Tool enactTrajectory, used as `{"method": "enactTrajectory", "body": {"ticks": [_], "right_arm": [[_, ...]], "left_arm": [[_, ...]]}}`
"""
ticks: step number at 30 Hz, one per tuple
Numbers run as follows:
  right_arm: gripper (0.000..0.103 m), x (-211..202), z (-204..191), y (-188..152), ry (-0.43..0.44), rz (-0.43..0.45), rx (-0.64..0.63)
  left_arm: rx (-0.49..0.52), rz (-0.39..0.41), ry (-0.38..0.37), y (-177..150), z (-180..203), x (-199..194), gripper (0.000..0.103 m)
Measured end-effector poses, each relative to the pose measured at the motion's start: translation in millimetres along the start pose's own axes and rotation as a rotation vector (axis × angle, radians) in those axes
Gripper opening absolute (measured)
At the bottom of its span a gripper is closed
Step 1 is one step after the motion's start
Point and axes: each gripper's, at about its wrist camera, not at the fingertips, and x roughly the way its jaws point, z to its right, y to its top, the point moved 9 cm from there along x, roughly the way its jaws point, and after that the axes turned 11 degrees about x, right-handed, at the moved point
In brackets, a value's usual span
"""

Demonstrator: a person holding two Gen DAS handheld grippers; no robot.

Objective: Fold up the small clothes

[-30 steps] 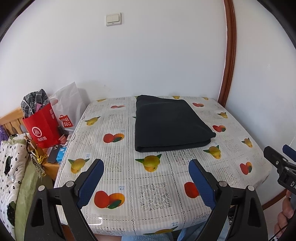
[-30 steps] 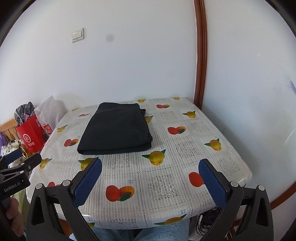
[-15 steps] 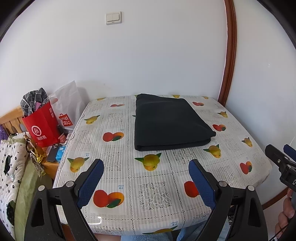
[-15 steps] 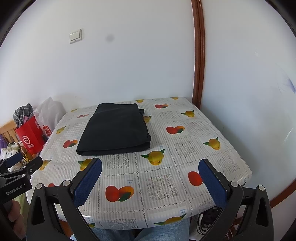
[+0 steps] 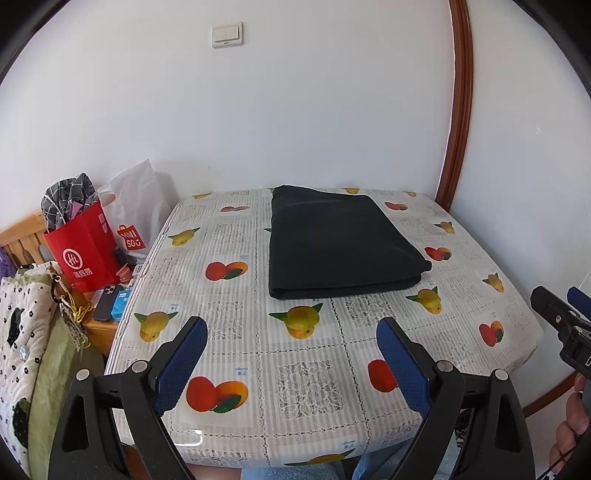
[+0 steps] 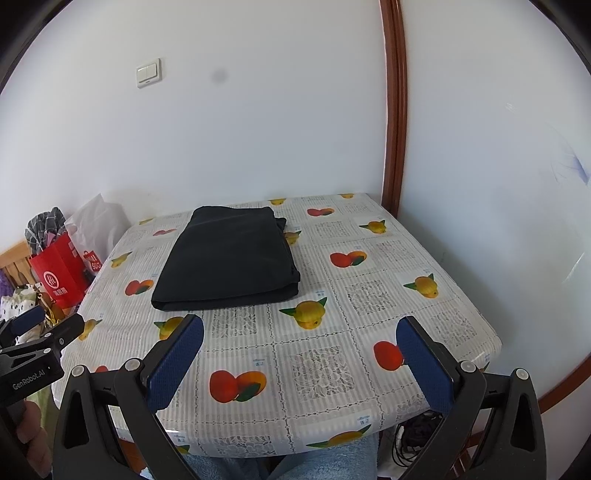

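Left gripper (image 5: 291,341): jaws spread wide, blue pads apart, nothing held or touched; it is held above the near part of the table (image 5: 369,332). Right gripper (image 6: 301,341): jaws likewise spread wide, empty, held over the near edge of the same table.

Black cloth (image 5: 341,245): seen folded into a thick rectangle, lying flat on the far half of the table near the wall, well apart from both grippers. The folded edge faces the cameras.

Against the frames a second ago: cloth position and shape unchanged. Both grippers are kept at the same opening; the views are slightly shifted, with the table seen a little lower and further off in the right wrist view.

Surroundings: fruit-print tablecloth (image 6: 332,369) covers the table. Left of the table, a red bag (image 5: 83,245) with checked fabric inside and a white bag (image 5: 135,206) behind it are noted; a phone (image 5: 107,302) lies below them. A wall switch (image 5: 227,34) and a brown door frame (image 5: 456,110) are seen. Nothing lies between the grippers and the cloth. Blue-clad knees (image 6: 332,458) show under the near edge
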Motion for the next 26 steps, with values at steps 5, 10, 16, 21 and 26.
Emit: {"method": "enactTrajectory", "body": {"ticks": [5,10,16,21,26], "right_arm": [[0.103,0.9,0.5,-0.1,-0.004,-0.001,-0.002],[0.102,1.2,1.3,-0.3,-0.017,0.003,-0.009],[0.103,2.8,1.0,-1.9,-0.021,-0.003,-0.009],[0.103,2.6,0.4,-2.1,-0.019,-0.003,-0.01],[0.103,2.3,-0.5,-2.0,-0.016,0.0,-0.008]], "left_arm": [[0.002,-0.001,0.002,0.4,0.5,0.0,0.093],[-0.002,-0.001,0.0,0.2,-0.8,0.0,0.093],[-0.001,0.0,0.001,0.3,-0.9,0.0,0.093],[-0.005,0.001,0.001,0.4,-1.7,-0.3,0.093],[-0.01,0.001,0.002,1.4,-2.8,-1.2,0.093]]}}
